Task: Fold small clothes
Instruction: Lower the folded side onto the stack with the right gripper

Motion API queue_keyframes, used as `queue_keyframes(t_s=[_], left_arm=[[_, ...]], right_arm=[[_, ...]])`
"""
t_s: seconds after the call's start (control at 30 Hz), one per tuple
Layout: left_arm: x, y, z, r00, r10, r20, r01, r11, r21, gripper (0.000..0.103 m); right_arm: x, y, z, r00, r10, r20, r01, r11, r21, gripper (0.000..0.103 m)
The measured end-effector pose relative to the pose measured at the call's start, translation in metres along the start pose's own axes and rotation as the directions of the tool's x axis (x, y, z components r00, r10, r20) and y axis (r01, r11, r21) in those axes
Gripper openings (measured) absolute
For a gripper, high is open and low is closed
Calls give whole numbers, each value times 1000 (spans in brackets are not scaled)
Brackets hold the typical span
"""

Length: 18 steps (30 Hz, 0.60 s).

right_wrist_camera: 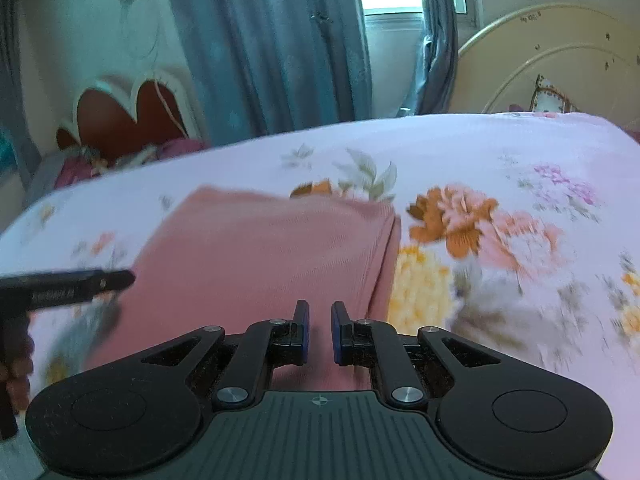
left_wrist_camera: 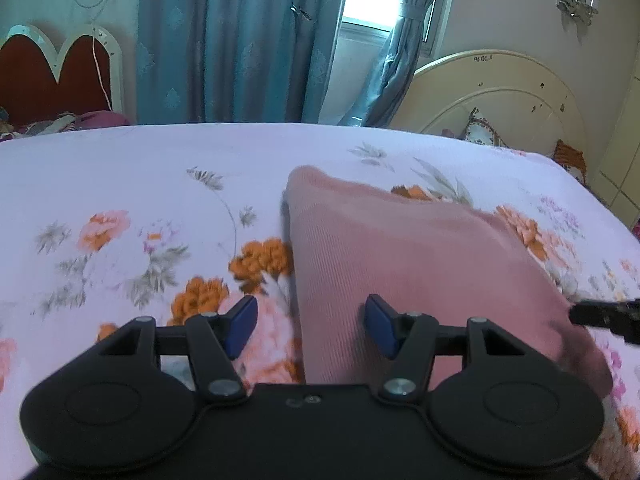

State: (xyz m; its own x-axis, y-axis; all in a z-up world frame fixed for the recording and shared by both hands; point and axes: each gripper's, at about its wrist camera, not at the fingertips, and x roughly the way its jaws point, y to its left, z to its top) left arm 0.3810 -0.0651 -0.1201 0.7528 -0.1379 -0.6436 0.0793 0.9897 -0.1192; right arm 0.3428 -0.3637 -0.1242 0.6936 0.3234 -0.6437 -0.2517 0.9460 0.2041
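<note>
Pink ribbed garment (left_wrist_camera: 404, 264) flat on floral bedsheet (left_wrist_camera: 132, 184), mid-bed, already looking folded into a rough rectangle w/ doubled edge along one side; so prob. mid-fold or near last fold, judging by shape only.

Left gripper (left_wrist_camera: 311, 326) spread wide, nothing between pads; hovering at garment's left edge, right pad over cloth, left pad over sheet; contact w/ fabric can't be told.

Right gripper (right_wrist_camera: 320, 330) nearly closed, narrow gap visible btwn pads, no cloth seen pinched; sits over near edge of garment toward its right side; tip of other tool visible at frame left.

Both views motion-blurred, so edges approx.

Next move, as a guess: pick near corners, one per side, pinch all layers, lift & carry toward far edge; alt. smooth & set aside if fold count suffices. Needs right pads opened first, low approach to catch the thin edge w/o grabbing sheet beneath.
</note>
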Motion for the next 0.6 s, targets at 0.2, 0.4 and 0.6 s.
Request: queue_keyframes(t_s=[0.2, 0.4, 0.6], left_arm=[[2, -5, -3, 1000, 22, -7, -22, 1000, -3, 56], [-4, -5, -6, 1000, 14, -16, -14, 1000, -24, 56], [-3, -7, -2, 999, 25, -32, -25, 1000, -11, 58]], right_arm=[[10, -16, -30, 995, -78, -65, 79, 997, 17, 11], [4, -9, -48, 991, -99, -91, 99, 995, -13, 11], [-7, -14, -44, 995, -57, -76, 62, 996, 58, 11]])
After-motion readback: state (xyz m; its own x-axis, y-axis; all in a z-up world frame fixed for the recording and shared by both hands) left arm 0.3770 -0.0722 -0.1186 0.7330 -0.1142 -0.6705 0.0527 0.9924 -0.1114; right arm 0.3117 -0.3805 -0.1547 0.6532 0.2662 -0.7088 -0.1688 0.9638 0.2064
